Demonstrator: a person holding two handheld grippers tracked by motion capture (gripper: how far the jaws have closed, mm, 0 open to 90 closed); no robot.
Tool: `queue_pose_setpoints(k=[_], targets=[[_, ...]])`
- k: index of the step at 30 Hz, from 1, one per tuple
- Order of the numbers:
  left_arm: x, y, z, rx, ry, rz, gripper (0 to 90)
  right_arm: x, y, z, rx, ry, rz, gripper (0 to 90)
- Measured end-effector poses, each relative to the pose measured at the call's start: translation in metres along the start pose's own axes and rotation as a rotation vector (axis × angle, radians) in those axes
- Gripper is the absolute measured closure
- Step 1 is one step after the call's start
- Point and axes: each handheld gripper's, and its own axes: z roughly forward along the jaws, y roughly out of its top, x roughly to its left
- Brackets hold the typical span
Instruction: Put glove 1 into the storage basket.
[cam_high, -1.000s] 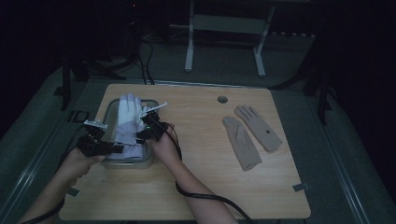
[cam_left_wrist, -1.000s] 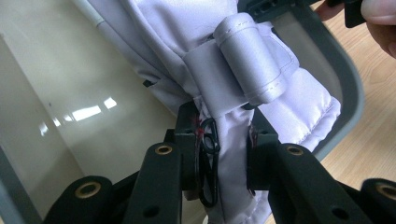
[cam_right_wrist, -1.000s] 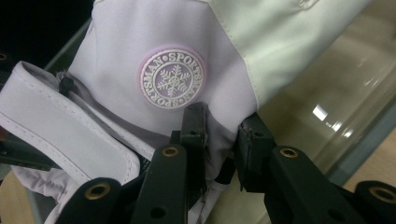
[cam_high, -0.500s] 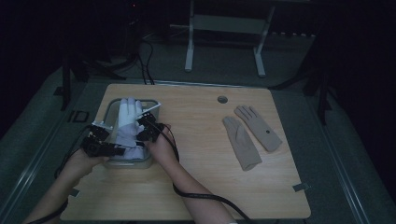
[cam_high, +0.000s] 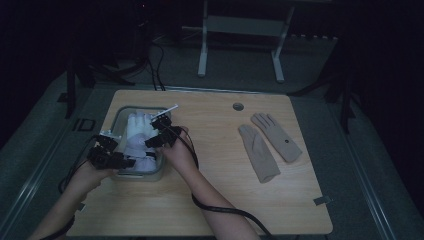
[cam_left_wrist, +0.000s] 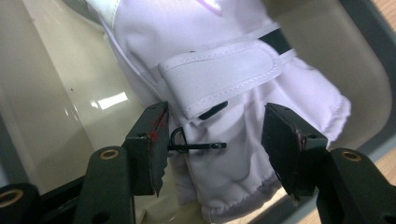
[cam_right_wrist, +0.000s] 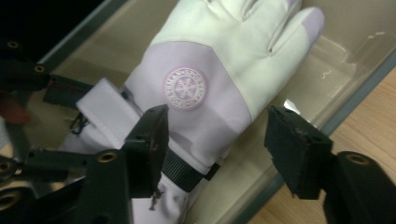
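White glove in the tray, cuff toward you, fingers pointing away.
Your left gripper and right gripper have just been opening; spread jaws straddle the cuff, unpressed.

left gripper: black jaws, flat square pads, red marks on one pad, brass-ringed screw holes | right gripper: black, same pads, brass-ringed holes | black cable trailed from each | forearms bare, no sleeves

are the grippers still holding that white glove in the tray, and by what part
Nothing is held. Both grippers' jaws have just been opening: the left gripper straddles the white glove's cuff without pressing it, and the right gripper stands open above it.
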Motion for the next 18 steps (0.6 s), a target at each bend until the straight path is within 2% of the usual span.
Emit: queue_pose_setpoints(k=[2, 4, 7, 9, 13, 18], targets=[[-0.001, -0.001, -0.007, -0.031, -0.003, 0.014, 38.7, -0.001, -0.001, -0.006, -0.019, 0.000, -0.018, 35.1], [-0.005, 0.000, -0.014, -0.066, 0.003, 0.010, 39.2, -0.002, -0.001, -0.011, -0.027, 0.007, -0.026, 30.9], [-0.013, 0.001, -0.020, -0.091, 0.005, 0.022, 40.7, -0.005, -0.003, -0.018, -0.030, 0.025, -0.038, 26.7], [-0.018, 0.003, -0.022, -0.101, 0.000, 0.032, 41.5, -0.008, -0.004, -0.023, -0.045, 0.041, -0.037, 25.6], [-0.029, 0.008, -0.023, -0.112, -0.010, 0.056, 41.6, -0.014, -0.007, -0.036, -0.089, 0.045, -0.020, 22.3], [-0.040, 0.014, -0.022, -0.134, -0.040, 0.067, 41.8, -0.023, -0.013, -0.049, -0.103, 0.011, -0.049, 22.2]])
